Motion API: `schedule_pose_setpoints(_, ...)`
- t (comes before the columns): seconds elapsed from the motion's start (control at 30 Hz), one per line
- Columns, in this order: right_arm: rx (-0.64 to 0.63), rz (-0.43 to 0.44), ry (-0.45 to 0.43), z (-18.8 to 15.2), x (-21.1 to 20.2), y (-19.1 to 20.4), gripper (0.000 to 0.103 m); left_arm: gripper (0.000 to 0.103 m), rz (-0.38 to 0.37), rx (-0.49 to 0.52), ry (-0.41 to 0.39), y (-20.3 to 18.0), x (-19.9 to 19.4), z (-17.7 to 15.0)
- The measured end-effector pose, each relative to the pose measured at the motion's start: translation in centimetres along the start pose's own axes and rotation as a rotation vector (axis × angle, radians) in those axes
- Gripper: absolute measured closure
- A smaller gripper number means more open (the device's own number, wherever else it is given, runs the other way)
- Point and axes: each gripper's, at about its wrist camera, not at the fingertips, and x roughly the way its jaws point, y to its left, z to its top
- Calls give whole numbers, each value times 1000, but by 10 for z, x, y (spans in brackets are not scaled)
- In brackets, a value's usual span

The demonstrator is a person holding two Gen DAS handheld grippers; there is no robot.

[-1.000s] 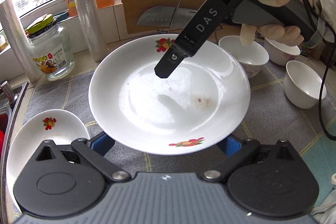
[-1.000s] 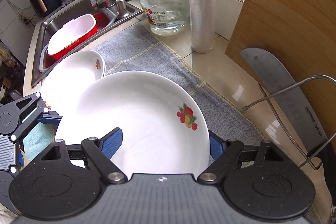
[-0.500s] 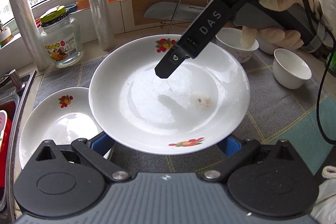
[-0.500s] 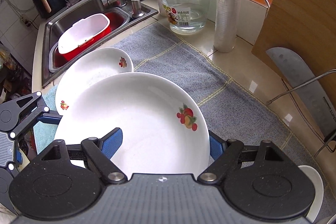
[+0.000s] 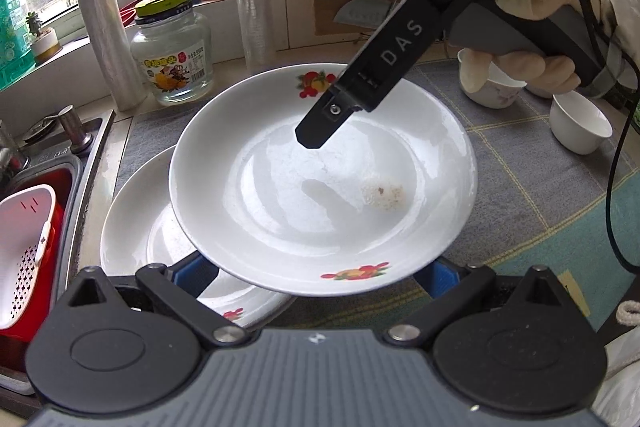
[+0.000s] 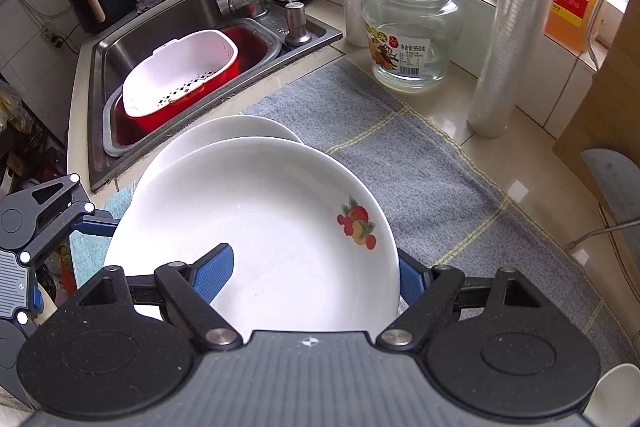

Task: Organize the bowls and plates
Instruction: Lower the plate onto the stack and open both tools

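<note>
Both hand-held grippers, left (image 5: 316,279) and right (image 6: 316,273), are clamped on opposite rims of the top plate (image 5: 320,183), held just above the lower plate (image 5: 132,227) on the counter (image 6: 460,211) near the sink (image 6: 132,39).

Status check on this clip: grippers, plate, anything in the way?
Both grippers, left and right, clamped on the upper plate. It hangs over the lower plate on the mat. Nothing between them.

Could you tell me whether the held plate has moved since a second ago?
Yes. The held plate has travelled toward the sink and now overlaps the second plate lying on the mat, which earlier sat clear of it.
</note>
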Motion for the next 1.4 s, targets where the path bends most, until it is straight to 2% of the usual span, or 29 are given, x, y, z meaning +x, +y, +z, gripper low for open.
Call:
schedule_pose_setpoints(0.4, -9, 19, 35, 21, 33, 17, 15, 2, -2, -37, 15, 29, 1, -15)
schedule_pose_setpoints(1.07, -56, 5, 83, 39, 57, 27, 15, 2, -14, -117, 38, 44, 11, -18)
schedule_pose_setpoints(1.4, -68, 5, 106, 42, 68, 31, 15, 2, -13, -111, 74, 50, 14, -16)
